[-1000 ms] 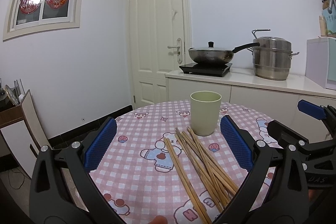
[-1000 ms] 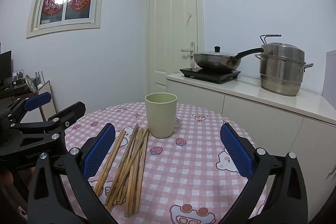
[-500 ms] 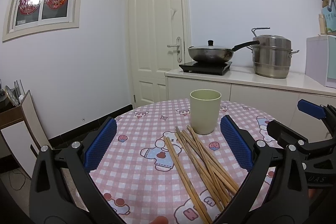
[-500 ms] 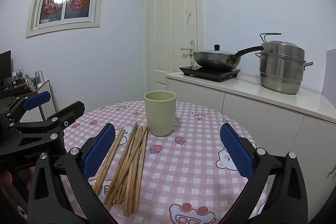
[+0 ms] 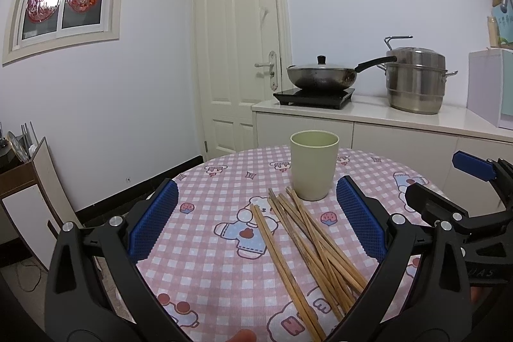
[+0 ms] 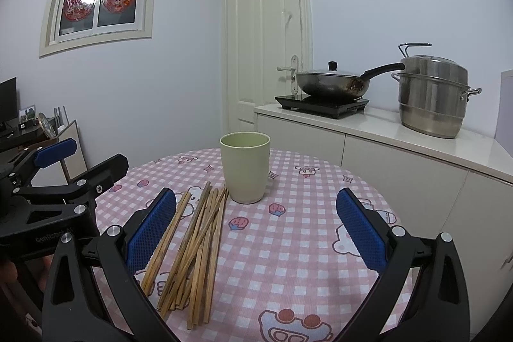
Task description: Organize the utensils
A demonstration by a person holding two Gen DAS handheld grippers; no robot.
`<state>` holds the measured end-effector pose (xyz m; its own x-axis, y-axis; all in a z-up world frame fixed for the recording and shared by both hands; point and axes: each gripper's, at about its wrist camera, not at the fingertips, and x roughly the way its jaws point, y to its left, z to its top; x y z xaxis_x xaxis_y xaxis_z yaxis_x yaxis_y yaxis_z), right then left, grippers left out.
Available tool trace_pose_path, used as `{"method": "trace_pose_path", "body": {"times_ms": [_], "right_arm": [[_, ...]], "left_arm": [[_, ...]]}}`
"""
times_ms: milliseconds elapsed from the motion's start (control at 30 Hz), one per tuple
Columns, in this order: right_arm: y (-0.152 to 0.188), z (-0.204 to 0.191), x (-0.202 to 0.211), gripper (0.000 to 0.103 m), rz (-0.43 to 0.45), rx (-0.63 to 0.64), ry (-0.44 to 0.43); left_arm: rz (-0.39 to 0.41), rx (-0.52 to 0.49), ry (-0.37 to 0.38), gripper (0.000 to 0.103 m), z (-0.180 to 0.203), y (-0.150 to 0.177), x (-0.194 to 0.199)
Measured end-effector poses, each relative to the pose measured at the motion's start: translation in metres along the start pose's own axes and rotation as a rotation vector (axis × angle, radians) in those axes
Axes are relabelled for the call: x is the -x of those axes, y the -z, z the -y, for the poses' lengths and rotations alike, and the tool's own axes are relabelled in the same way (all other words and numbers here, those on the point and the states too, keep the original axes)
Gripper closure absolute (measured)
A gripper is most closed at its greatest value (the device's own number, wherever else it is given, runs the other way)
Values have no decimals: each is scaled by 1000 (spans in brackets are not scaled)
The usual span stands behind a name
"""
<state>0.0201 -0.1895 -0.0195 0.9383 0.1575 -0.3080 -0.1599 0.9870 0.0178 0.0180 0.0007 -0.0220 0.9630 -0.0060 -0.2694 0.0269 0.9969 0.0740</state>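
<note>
A pale green cup [image 5: 314, 164] stands upright on the round table with a pink checked cloth [image 5: 208, 213]; it also shows in the right wrist view [image 6: 245, 165]. Several wooden chopsticks [image 5: 307, 246] lie loose in a pile in front of the cup, also seen in the right wrist view [image 6: 195, 242]. My left gripper [image 5: 256, 220] is open and empty, held above the table over the chopsticks. My right gripper [image 6: 255, 226] is open and empty, to the right of the pile. Each gripper shows at the edge of the other's view.
A white counter [image 6: 400, 133] behind the table carries a wok on an induction hob [image 6: 330, 84] and a steel steamer pot [image 6: 433, 95]. A white door [image 5: 240, 53] stands behind. A low cabinet [image 5: 22, 181] is at the far left.
Both grippers have risen and tilted slightly; the cup and chopsticks sit a little lower in view. Nothing on the table has moved.
</note>
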Motion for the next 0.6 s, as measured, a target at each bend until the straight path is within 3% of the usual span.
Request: {"method": "trace_pose_path", "body": {"times_ms": [333,600], "right_arm": [[4,9,-23,7,-70,-26,-21],[12,15,-47,7,-178,-60,-71]], "left_arm": [[-135,12,10,6,-11,11,-28],[-307,60,49,6,-31,33,-62]]}}
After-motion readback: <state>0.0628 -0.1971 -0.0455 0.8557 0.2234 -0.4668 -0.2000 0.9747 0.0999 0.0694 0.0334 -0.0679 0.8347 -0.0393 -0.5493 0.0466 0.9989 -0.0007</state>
